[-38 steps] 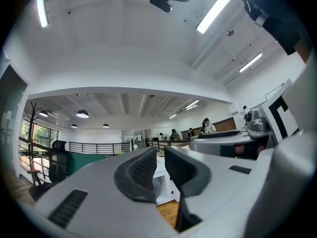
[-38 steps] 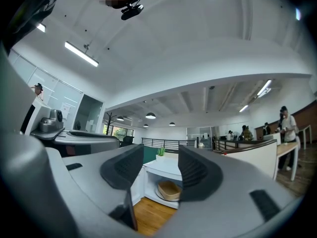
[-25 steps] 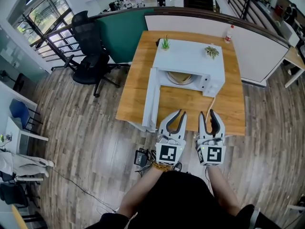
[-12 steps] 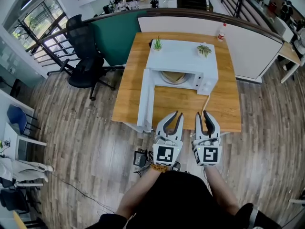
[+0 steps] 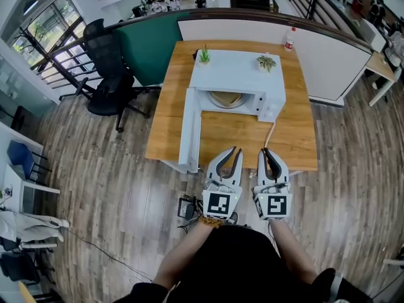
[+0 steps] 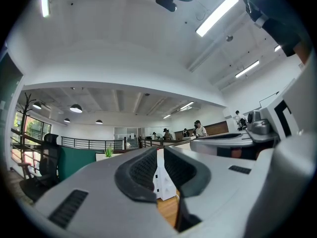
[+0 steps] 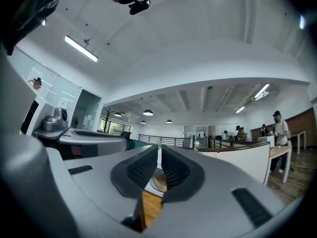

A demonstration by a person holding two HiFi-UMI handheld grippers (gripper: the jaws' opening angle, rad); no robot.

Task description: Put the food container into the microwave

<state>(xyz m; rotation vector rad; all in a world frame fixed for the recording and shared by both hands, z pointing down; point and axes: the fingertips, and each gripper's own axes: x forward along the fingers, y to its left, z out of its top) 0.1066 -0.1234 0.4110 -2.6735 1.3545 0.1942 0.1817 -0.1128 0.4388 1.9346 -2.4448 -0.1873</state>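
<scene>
The white microwave [image 5: 237, 74] stands on the wooden table [image 5: 297, 137], its door [image 5: 189, 128] swung open to the left. The tan round food container [image 5: 226, 98] lies inside its cavity, and a sliver of it [image 7: 158, 182] shows past the right jaws. Both grippers hover side by side at the table's front edge, well short of the microwave. My left gripper [image 5: 231, 150] [image 6: 160, 158] is shut and empty, with only a thin slit between its pads. The jaws of my right gripper [image 5: 267, 151] [image 7: 160, 158] have just been closing and are shut, with nothing between them.
Two small potted plants [image 5: 204, 55] [image 5: 266, 62] sit on top of the microwave. A bottle [image 5: 289, 38] stands at the table's far right corner. A black office chair [image 5: 110, 74] is to the left and a white partition [image 5: 328, 62] behind. A cable [image 5: 272, 131] crosses the tabletop.
The right gripper's jaws have closed from clearly apart to shut. The left gripper looks unchanged. Both hands stay at the table's front edge while the head view has shifted slightly.
</scene>
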